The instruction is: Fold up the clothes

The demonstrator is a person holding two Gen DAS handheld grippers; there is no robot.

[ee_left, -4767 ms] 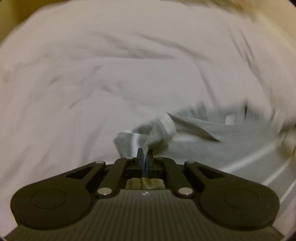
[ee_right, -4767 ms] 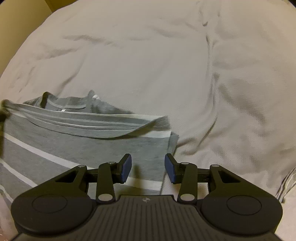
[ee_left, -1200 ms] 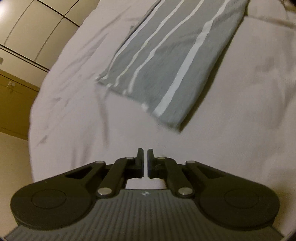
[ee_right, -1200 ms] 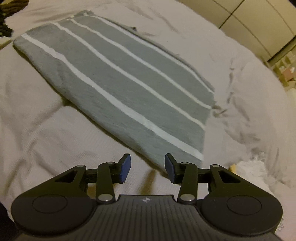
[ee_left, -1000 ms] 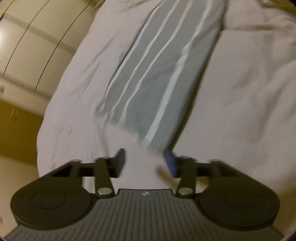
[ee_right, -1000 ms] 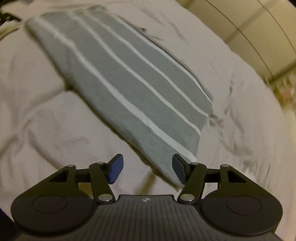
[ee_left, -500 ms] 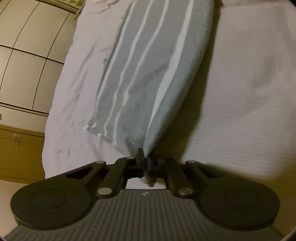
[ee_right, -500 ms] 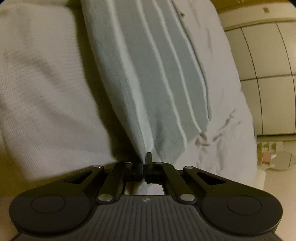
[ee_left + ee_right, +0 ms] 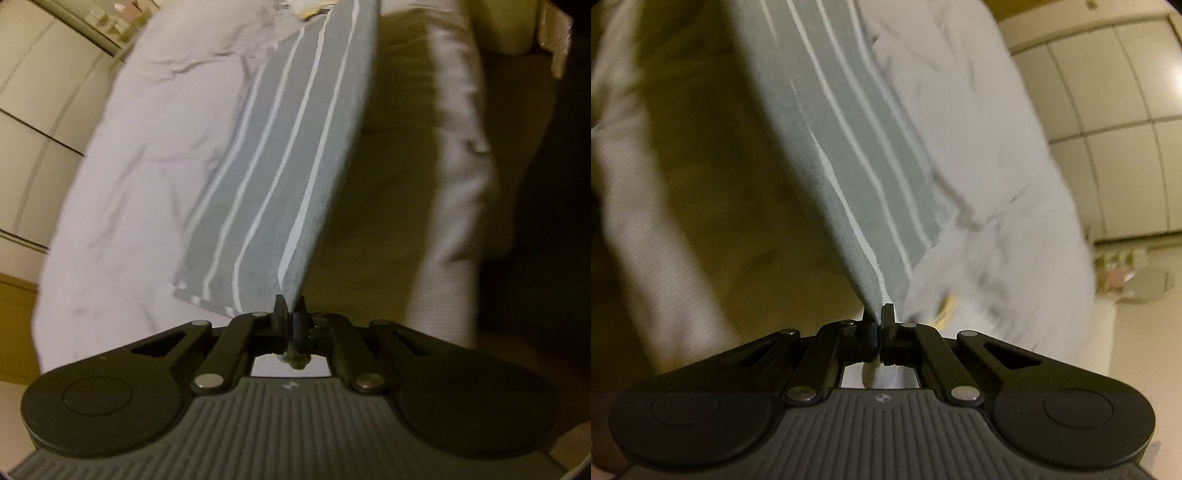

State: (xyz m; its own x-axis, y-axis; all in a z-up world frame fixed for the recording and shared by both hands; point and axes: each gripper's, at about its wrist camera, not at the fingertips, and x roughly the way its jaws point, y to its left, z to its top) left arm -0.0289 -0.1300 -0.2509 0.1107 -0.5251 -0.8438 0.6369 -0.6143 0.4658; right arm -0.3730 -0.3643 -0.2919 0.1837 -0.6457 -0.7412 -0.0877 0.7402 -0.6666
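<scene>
Grey with white stripes, the folded shirt [image 9: 295, 155] now hangs lifted off the bed [image 9: 140, 177], where half a second ago it lay mostly flat on the sheet. The left tongs [image 9: 290, 312] are clenched on its near corner, the cloth running away toward 12 o'clock. The right tongs [image 9: 878, 321] grip the other near corner just as tightly, with the shirt stretching off toward 11 o'clock above the rumpled bed.
</scene>
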